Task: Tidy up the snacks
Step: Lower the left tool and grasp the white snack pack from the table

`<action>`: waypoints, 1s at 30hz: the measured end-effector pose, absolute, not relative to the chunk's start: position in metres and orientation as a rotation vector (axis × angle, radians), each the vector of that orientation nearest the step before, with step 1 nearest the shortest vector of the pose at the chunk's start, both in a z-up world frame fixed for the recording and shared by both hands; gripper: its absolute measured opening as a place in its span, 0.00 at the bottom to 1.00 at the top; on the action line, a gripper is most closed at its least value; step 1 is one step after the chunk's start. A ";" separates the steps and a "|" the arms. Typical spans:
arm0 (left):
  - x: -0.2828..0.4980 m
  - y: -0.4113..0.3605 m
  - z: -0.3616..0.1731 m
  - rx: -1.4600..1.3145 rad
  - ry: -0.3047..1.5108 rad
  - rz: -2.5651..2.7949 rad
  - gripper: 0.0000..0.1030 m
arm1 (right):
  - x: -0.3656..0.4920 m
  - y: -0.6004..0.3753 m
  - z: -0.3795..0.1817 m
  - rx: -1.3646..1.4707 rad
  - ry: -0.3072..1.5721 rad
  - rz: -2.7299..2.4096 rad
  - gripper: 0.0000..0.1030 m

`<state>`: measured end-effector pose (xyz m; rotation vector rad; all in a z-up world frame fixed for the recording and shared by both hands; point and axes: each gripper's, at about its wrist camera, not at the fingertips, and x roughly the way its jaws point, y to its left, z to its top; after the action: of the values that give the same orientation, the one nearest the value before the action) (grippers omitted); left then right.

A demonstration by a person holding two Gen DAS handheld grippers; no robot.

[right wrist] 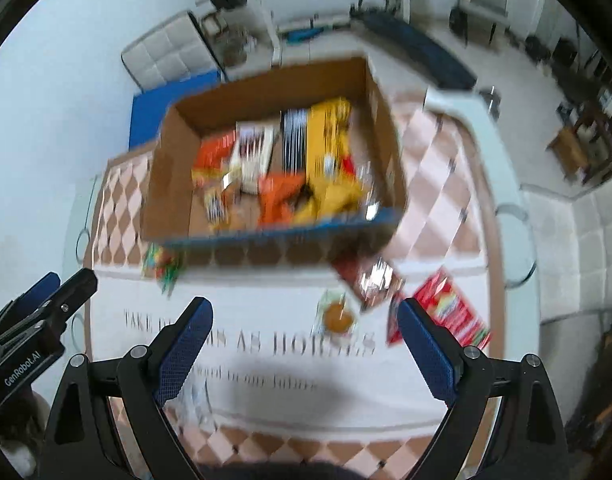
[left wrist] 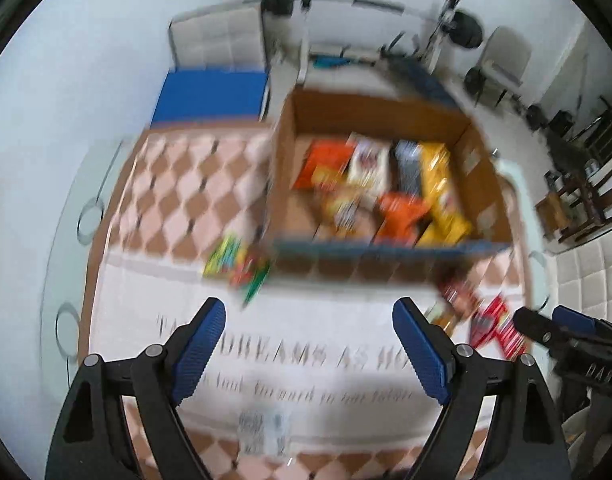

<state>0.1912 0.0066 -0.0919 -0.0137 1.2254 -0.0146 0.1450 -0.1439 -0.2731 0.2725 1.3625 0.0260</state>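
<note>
Only the right wrist view is showing a round orange snack [right wrist: 338, 316]; the cardboard box [left wrist: 289, 140] is holding packets [left wrist: 438, 192]; both the left gripper [left wrist: 310, 344] and the right gripper [right wrist: 303, 344] are gaping empty.

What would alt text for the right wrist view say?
A blurred look down at an open cardboard box holding bright snack packets, on a checkered tablecloth. More snacks lie in front of it: a red packet and a green packet. The right gripper is open and empty.

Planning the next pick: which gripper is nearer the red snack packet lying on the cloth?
Right. The right gripper hangs open just beside the red snack packet; the left gripper, also open, is farther off, on the right gripper's far side.
</note>
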 end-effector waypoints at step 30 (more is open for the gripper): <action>0.092 0.031 -0.320 -0.163 1.731 0.115 0.68 | 0.092 -0.137 -0.435 0.345 1.734 0.020 0.93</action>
<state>0.0917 0.0313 -0.3196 -0.1630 1.7313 0.1148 0.0919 -0.1374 -0.4346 0.3447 1.7344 0.0195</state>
